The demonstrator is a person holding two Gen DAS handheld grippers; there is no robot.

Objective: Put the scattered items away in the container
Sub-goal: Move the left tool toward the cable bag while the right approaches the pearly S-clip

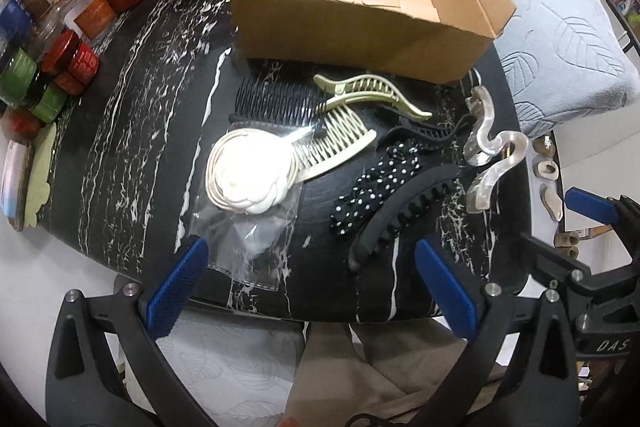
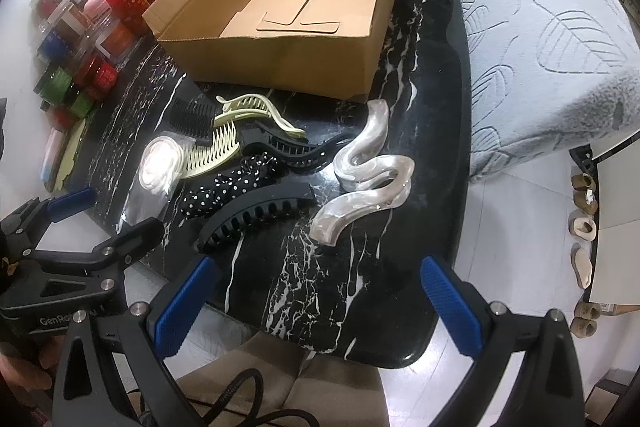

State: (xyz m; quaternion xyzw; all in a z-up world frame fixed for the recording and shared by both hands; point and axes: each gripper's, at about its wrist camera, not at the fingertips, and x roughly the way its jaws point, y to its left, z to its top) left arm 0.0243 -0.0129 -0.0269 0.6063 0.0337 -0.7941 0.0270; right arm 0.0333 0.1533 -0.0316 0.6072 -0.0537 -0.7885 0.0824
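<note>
The cardboard box ahead of both claws was found empty. The left gripper and right gripper were held wide apart, nothing gripped, short of the hair clips.

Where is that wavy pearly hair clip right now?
The wavy pearly hair clip lies on the black marble table, rightmost of the pile, beside the black banana clip.

A matt cardboard box is sitting on a glossy black marble-look tabletop. The pearly wavy claw clip is gleaming like polished plastic; the black banana clip is looking matt, the polka-dot scrunchie clothlike.
</note>
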